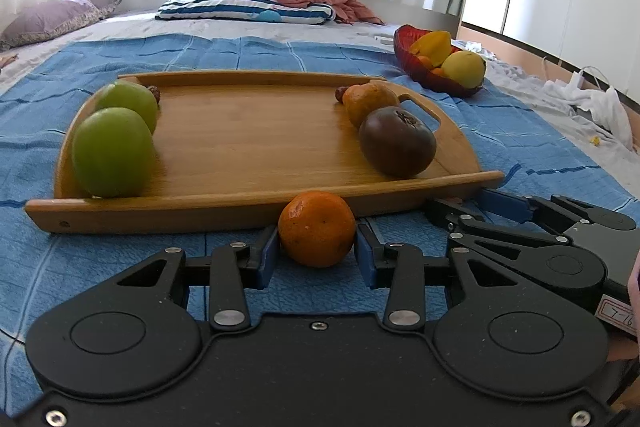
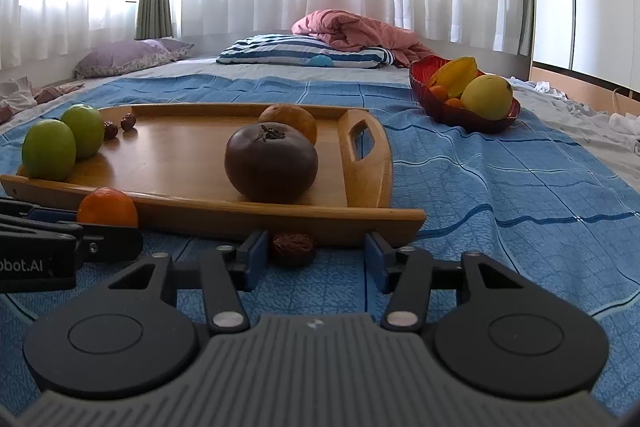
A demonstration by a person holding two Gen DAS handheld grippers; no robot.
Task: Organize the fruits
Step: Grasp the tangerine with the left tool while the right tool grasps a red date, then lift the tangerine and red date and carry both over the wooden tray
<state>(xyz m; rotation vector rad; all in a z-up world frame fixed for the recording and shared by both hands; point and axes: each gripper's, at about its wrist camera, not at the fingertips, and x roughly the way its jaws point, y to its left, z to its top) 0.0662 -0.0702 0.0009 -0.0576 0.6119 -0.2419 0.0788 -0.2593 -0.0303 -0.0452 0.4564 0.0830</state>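
Orange [image 1: 317,229] sits clamped in left gripper [image 1: 317,254]; right gripper [image 2: 313,259] gapes around half-hidden date [image 2: 293,248].

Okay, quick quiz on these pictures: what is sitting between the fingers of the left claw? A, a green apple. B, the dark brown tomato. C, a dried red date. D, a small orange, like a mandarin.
D: in the left wrist view the mandarin lies on the blue blanket between the blue pads of the left claw, just in front of the wooden tray; the dried date sits at the right claw.
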